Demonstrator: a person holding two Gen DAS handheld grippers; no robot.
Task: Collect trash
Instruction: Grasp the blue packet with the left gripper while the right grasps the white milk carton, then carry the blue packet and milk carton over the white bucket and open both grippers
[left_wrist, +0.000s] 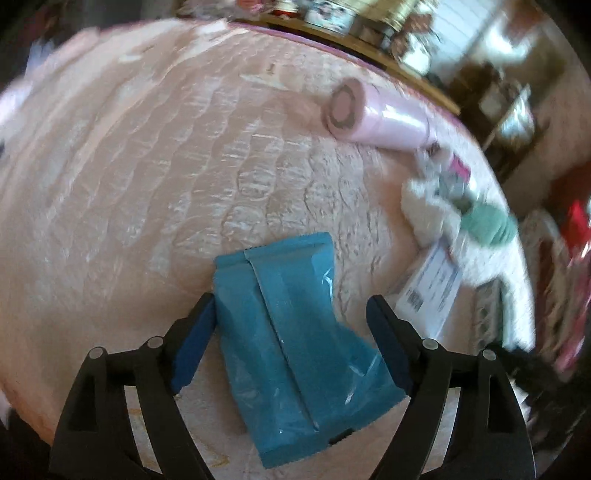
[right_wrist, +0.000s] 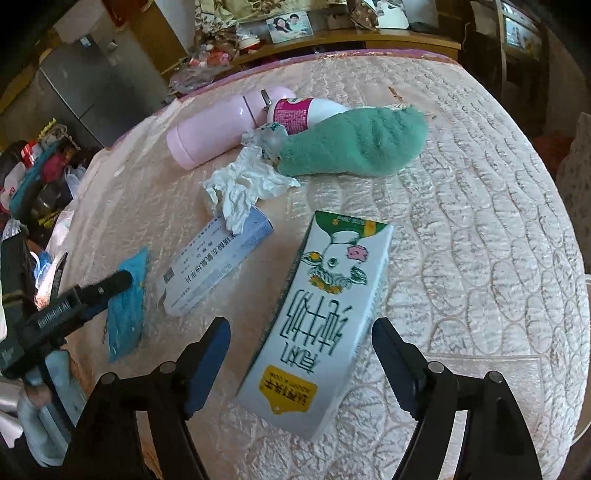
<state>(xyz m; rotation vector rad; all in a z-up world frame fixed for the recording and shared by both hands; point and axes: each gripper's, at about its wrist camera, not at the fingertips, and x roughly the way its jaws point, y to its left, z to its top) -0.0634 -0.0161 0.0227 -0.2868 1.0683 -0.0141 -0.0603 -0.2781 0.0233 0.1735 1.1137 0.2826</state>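
A flat blue wrapper lies on the pink quilted bed between the open jaws of my left gripper; the left pad touches its edge. In the right wrist view the wrapper shows at the left with the left gripper over it. A white milk carton lies flat between the open jaws of my right gripper. A crumpled white tissue, a small white medicine box and a small white bottle with a pink label lie beyond.
A pink flask and a green fluffy sock lie at the far side of the bed. Clutter and bags stand off the bed's left edge. A wooden headboard shelf with photos runs behind.
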